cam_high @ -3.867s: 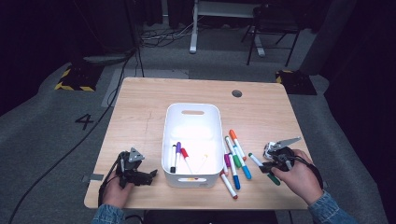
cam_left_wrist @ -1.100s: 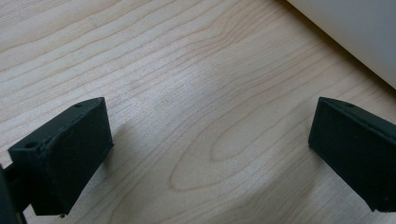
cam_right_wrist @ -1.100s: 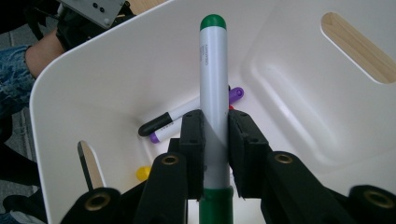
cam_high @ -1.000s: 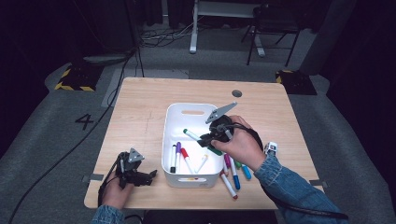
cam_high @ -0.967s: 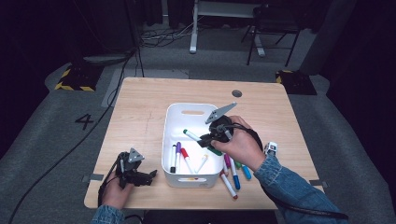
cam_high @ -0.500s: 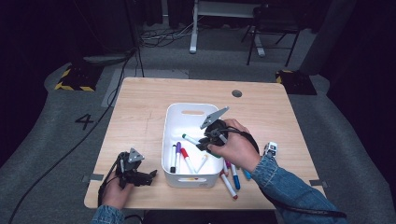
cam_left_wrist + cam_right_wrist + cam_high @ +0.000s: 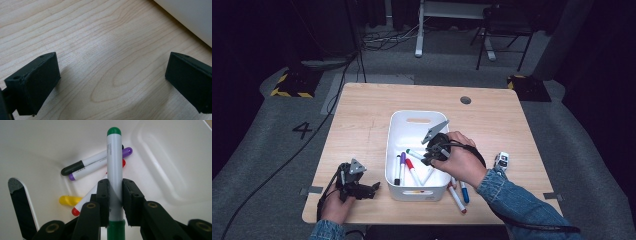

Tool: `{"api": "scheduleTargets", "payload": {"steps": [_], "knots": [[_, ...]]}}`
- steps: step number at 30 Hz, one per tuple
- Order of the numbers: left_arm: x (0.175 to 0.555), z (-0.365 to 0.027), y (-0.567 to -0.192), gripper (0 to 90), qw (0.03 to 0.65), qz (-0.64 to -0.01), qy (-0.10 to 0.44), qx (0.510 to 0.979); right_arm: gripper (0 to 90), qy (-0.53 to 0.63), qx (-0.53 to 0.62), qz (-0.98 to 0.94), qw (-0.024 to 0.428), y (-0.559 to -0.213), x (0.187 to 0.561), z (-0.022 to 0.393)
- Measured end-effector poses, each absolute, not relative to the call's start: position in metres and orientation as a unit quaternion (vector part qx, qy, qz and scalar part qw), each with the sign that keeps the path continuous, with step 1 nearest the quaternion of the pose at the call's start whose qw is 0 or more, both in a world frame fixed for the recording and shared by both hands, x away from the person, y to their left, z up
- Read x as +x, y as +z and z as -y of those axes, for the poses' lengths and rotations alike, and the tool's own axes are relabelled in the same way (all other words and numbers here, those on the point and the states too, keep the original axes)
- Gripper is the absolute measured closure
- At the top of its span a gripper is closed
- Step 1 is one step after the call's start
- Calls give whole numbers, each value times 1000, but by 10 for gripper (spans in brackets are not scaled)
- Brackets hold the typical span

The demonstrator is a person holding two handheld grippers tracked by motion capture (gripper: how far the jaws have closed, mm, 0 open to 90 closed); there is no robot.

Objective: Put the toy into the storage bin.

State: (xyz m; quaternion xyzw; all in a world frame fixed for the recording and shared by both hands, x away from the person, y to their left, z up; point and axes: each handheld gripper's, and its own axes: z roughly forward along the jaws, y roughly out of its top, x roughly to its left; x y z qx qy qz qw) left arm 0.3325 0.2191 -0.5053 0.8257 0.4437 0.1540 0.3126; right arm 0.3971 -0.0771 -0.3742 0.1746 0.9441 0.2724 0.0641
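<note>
At the left our left gripper [image 7: 371,188] rests on the bare table [image 7: 362,120] beside the white bin [image 7: 398,134], its jaws wide apart with nothing between them. Farther right, our right gripper [image 7: 115,191] clamps the green marker [image 7: 114,157] over the bin, above black, purple and red markers. Our hand [image 7: 459,162] hides several markers lying right of the bin.

left hand-held gripper [image 7: 357,181] jaws wide apart; right hand-held gripper [image 7: 115,195] clamped, pointing down
</note>
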Motion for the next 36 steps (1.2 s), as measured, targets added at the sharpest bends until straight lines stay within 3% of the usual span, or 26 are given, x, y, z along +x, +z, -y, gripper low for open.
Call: {"api": "scheduleTargets", "payload": {"steps": [2,8,25,36], "knots": [[332,-219,-505,0,313,-444,153,826,638,284,181,-939,69,-375,396,76],[332,-219,-505,0,313,-444,153,826,548,308,182,-930,89,-366,392,85],[332,-219,-505,0,313,-444,153,826,576,350,228,-902,111,-336,384,151],[332,-219,-505,0,313,-444,153,826,623,332,281,-893,117,-343,399,188]]}}
